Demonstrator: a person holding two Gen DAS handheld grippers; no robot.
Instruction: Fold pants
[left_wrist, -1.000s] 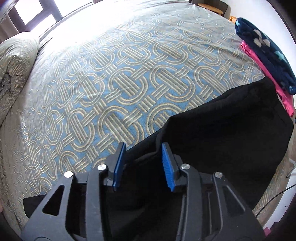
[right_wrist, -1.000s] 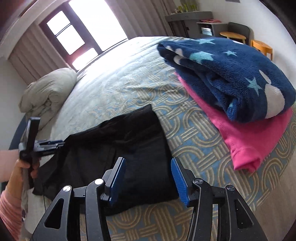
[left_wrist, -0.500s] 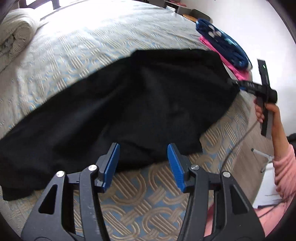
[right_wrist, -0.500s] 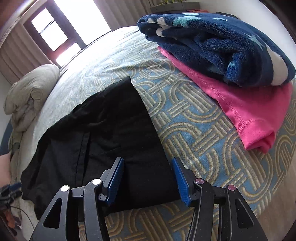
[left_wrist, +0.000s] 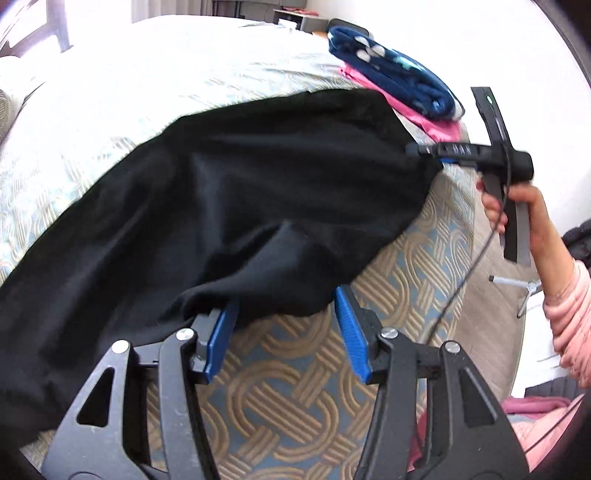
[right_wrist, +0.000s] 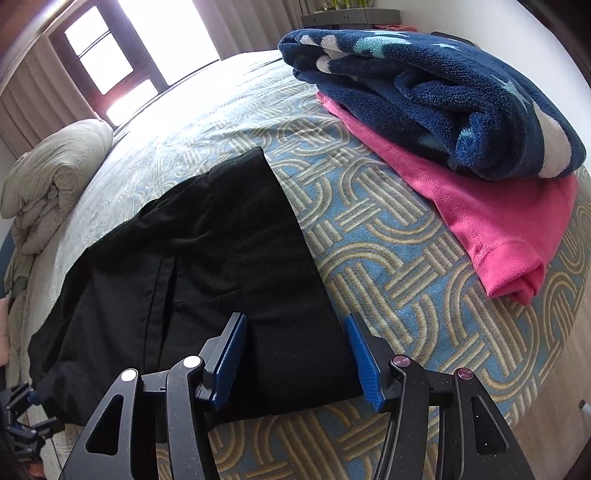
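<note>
Left wrist view: black pants (left_wrist: 229, 206) spread across patterned bed (left_wrist: 288, 398), left gripper (left_wrist: 286, 339) just opened, spread at their near hem, clamping nothing, person's hand (left_wrist: 517, 206) beyond pants; right wrist view: right gripper (right_wrist: 295, 354) just widened, spread over pants' corner, pink garment (right_wrist: 491, 221) under navy blanket (right_wrist: 424, 92) beside pants.

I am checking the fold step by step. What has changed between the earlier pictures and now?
The left gripper drew back from over the black pants to their near edge. Its jaws have just been opening, with that edge loose between them. The right gripper came down over the pants' corner, jaws open. The pants stay on the bed; the blue blanket and pink garment did not move.
</note>
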